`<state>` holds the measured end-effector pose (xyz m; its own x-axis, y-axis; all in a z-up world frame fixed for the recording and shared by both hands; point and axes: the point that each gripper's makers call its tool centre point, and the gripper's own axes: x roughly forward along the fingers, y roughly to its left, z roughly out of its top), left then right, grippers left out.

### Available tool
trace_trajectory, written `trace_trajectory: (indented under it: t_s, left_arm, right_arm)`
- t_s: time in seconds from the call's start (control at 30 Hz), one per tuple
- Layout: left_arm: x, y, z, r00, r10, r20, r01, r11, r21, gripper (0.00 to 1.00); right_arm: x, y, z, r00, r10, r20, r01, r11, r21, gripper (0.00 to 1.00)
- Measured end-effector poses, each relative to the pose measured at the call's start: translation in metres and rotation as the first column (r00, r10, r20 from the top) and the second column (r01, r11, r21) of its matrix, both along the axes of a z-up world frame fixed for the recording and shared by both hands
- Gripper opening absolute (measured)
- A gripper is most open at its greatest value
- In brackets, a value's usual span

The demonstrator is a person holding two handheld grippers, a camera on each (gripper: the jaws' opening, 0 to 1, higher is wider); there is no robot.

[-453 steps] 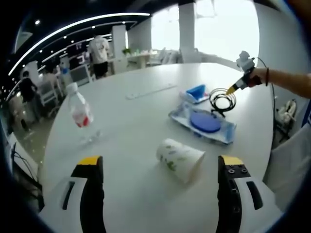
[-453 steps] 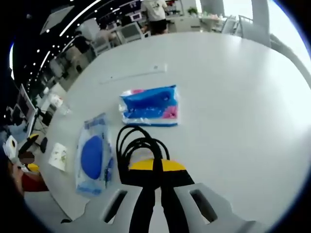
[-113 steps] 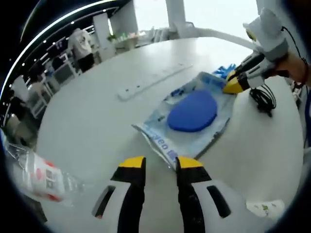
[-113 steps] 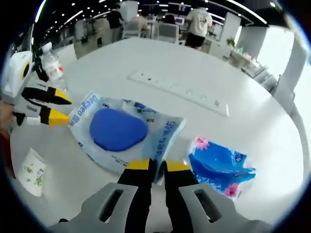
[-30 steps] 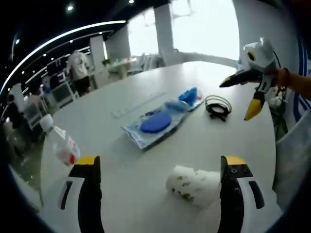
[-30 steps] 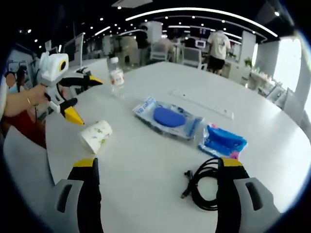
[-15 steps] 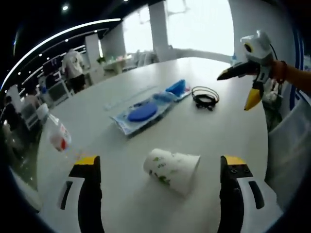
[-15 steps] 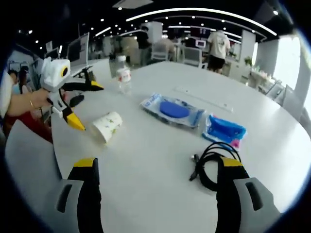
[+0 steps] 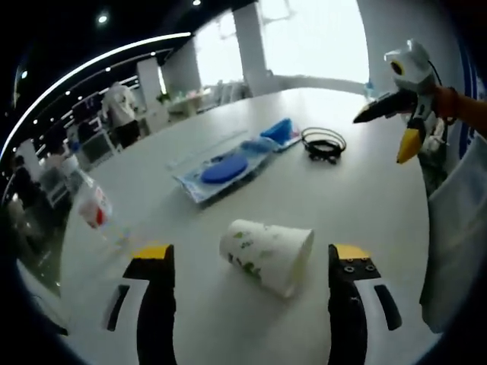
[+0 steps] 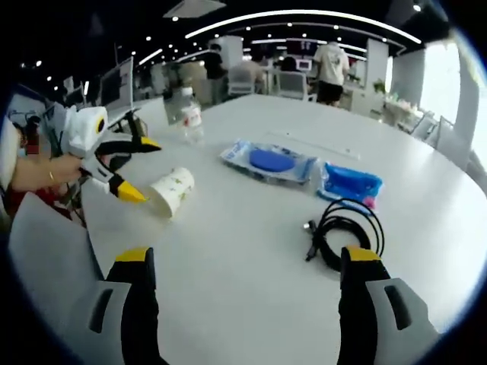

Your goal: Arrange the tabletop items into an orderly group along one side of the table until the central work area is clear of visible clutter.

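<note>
Across the white table (image 10: 251, 251), starting at the left of the right gripper view, the left gripper (image 10: 135, 169) is hovering with its yellow-tipped jaws spread wide, just beside the mouth of a paper cup (image 10: 172, 192) that is lying on its side. Behind the cup a water bottle (image 10: 189, 115) is standing upright. Further right, a clear packet with a blue pad (image 10: 270, 162) is lying flat, with a blue tissue pack (image 10: 349, 184) just beside it and a coiled black cable (image 10: 344, 230) nearer the camera. The right gripper (image 10: 247, 266) is hanging above the table with its jaws wide apart, gripping nothing.

In the left gripper view, the bottle (image 9: 90, 204) is sitting at the left, the cup (image 9: 266, 255) is resting between the parted jaws, and the right gripper (image 9: 392, 129) is floating at the far right, open.
</note>
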<state>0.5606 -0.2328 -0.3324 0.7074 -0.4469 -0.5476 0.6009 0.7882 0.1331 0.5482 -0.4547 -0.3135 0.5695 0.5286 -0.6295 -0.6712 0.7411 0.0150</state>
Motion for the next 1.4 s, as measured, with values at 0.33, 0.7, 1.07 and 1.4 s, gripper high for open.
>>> trace_trajectory:
  t_s: [0.33, 0.7, 1.07, 1.4]
  left_arm:
    - [-0.009, -0.001, -0.011, 0.999, -0.017, -0.046, 0.016, 1.0, -0.022, 0.39]
    - [-0.012, -0.003, -0.014, 0.998, -0.034, -0.052, 0.033, 0.999, -0.02, 0.15]
    - [-0.011, -0.006, -0.01, 0.998, -0.032, -0.055, 0.03, 0.999, -0.044, 0.0]
    - [-0.019, -0.016, -0.002, 0.992, -0.076, -0.099, 0.069, 0.995, -0.075, 0.0]
  right_arm:
    - [-0.005, -0.006, -0.008, 0.999, -0.039, -0.026, 0.039, 0.999, 0.007, 0.97]
    - [-0.007, -0.006, -0.01, 0.999, -0.044, -0.031, 0.045, 0.999, 0.011, 0.96]
    - [-0.007, 0.001, -0.006, 1.0, -0.003, 0.0, 0.003, 1.0, 0.022, 0.95]
    - [-0.012, 0.018, 0.0, 0.994, 0.092, 0.052, -0.093, 0.996, 0.015, 0.94]
